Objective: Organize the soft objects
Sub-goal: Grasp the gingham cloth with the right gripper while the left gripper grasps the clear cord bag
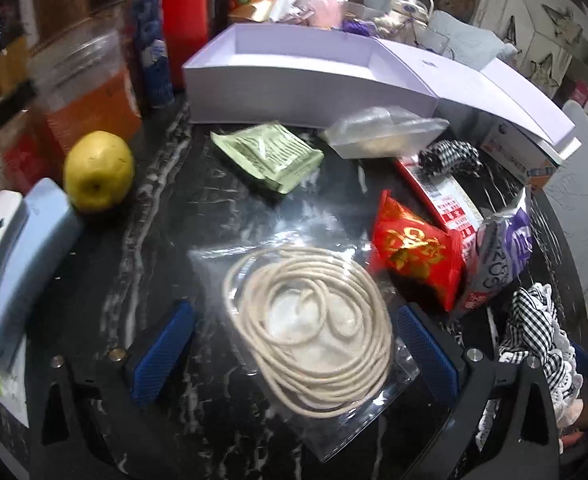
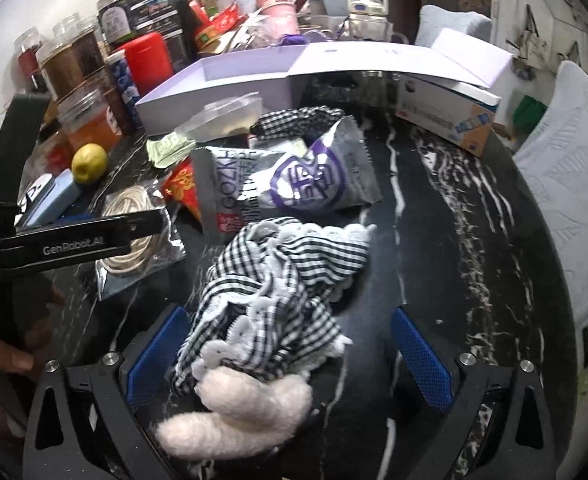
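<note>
Cream rope coil (image 1: 308, 330) is lying low-centre between the left gripper's (image 1: 294, 354) spread fingers; the right gripper (image 2: 290, 360) is gaping around checked cloth (image 2: 272, 292).

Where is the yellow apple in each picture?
Left wrist view: the apple sits at the left, beside a pale blue case, far left of the white box.
Right wrist view: the apple is small at the left, behind the same case.
Shared landmark: the rope coiled in a clear bag, also seen in the right view.
</note>
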`<state>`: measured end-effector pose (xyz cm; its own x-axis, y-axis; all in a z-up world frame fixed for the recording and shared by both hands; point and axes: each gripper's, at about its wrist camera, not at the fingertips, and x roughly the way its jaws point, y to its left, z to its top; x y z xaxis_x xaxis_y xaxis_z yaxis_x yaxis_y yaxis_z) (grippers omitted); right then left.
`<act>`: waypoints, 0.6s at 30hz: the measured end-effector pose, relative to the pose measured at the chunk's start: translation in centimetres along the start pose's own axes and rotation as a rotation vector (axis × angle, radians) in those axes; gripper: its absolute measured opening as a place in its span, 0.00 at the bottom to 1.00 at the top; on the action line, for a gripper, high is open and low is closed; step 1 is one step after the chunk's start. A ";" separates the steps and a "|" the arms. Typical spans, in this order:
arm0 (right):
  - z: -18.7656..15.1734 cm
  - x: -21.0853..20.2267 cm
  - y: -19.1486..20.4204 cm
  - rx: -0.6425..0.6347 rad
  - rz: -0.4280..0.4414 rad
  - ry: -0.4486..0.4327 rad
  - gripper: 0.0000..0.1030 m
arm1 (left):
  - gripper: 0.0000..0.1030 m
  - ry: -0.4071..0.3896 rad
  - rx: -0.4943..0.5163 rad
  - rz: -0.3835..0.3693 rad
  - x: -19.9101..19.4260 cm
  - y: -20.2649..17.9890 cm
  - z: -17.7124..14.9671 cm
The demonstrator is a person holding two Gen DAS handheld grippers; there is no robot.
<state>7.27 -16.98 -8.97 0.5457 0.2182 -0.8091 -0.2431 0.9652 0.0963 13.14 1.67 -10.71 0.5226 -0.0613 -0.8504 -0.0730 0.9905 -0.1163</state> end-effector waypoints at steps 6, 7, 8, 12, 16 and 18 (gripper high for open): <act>0.0 1.7 0.8 -0.017 0.016 0.034 1.00 | 1.00 -0.018 0.058 0.028 0.2 -1.2 0.0; 0.0 1.8 1.0 -0.028 0.000 0.031 0.98 | 1.00 -0.023 0.064 0.026 0.2 -1.2 0.0; -0.1 1.8 1.1 -0.039 -0.014 0.031 0.97 | 1.00 -0.028 0.066 0.026 0.3 -1.1 0.0; -0.2 1.8 1.3 -0.070 -0.073 0.015 0.77 | 0.86 -0.070 0.074 0.003 0.0 -1.0 -0.2; -0.1 1.5 0.8 -0.059 -0.082 0.001 0.57 | 0.51 -0.098 0.092 -0.045 -0.6 -1.3 -0.4; -0.2 1.4 0.7 -0.059 -0.081 -0.005 0.52 | 0.44 -0.102 0.101 -0.061 -0.6 -1.4 -0.6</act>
<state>7.76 -16.06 -10.15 0.5694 0.1403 -0.8100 -0.2446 0.9696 -0.0040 12.43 0.26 -10.29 0.6074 -0.1138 -0.7862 0.0446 0.9930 -0.1093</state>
